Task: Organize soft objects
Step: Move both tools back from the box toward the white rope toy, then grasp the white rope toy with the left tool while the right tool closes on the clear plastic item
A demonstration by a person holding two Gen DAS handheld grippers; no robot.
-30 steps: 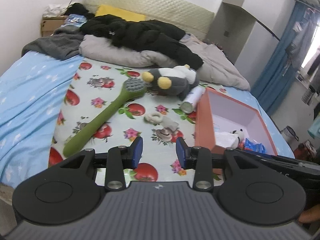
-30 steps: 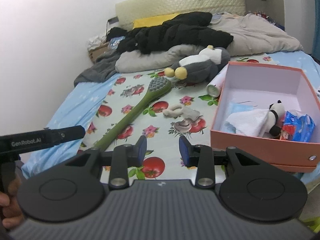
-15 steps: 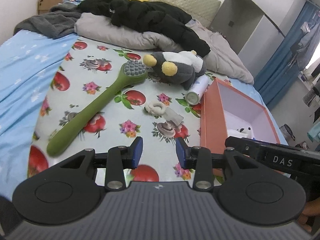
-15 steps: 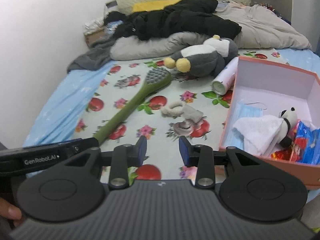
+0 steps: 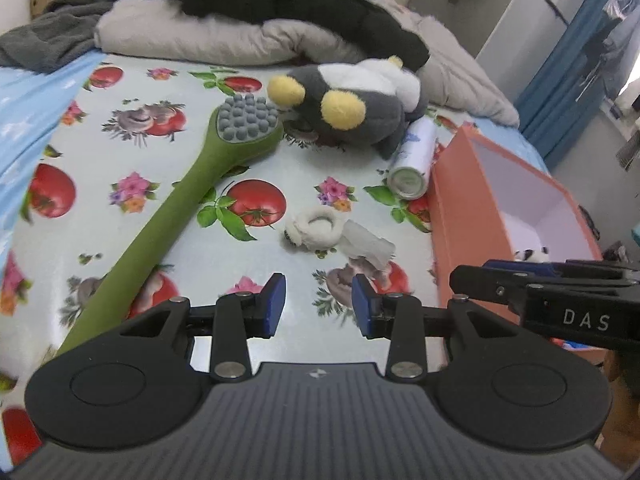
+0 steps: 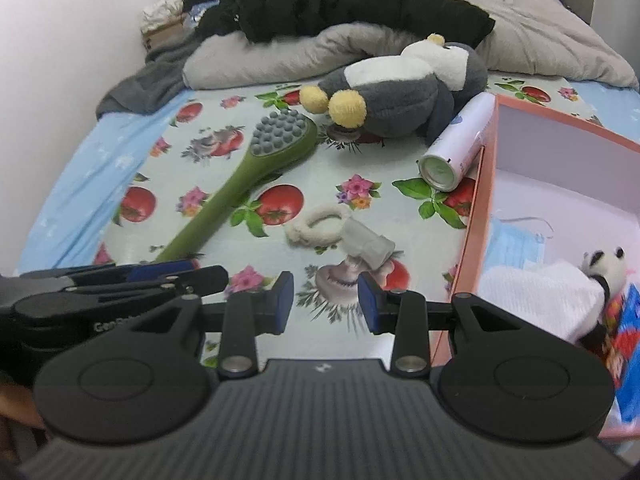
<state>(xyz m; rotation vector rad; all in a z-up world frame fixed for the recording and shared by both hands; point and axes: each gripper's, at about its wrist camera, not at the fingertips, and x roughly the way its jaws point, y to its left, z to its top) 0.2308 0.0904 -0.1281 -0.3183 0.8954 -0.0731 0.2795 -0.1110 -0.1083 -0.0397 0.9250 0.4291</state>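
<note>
A grey-and-white plush penguin [image 5: 352,108] [image 6: 400,84] lies on the fruit-print sheet at the far side. Nearer, a fluffy cream hair tie [image 5: 316,228] [image 6: 320,226] lies against a small grey-white cloth piece [image 5: 366,242] [image 6: 366,246]. The orange box [image 5: 460,208] [image 6: 476,216] on the right holds a white towel [image 6: 532,292], a small panda toy [image 6: 600,268] and a blue face mask [image 6: 512,240]. My left gripper [image 5: 319,306] is open and empty, just short of the cloth piece. My right gripper [image 6: 326,304] is open and empty, close before the same piece.
A long green massage brush [image 5: 192,188] [image 6: 248,176] lies diagonally on the left. A white spray can [image 5: 414,160] [image 6: 456,148] rests against the box wall. Grey bedding and black clothes [image 6: 340,0] pile at the bed's head. Blue packets [image 6: 628,340] sit in the box.
Both grippers have moved forward and down over the bed toward the hair tie and cloth piece, so everything looks larger. Their jaws stayed the same width. Nothing was picked up.
</note>
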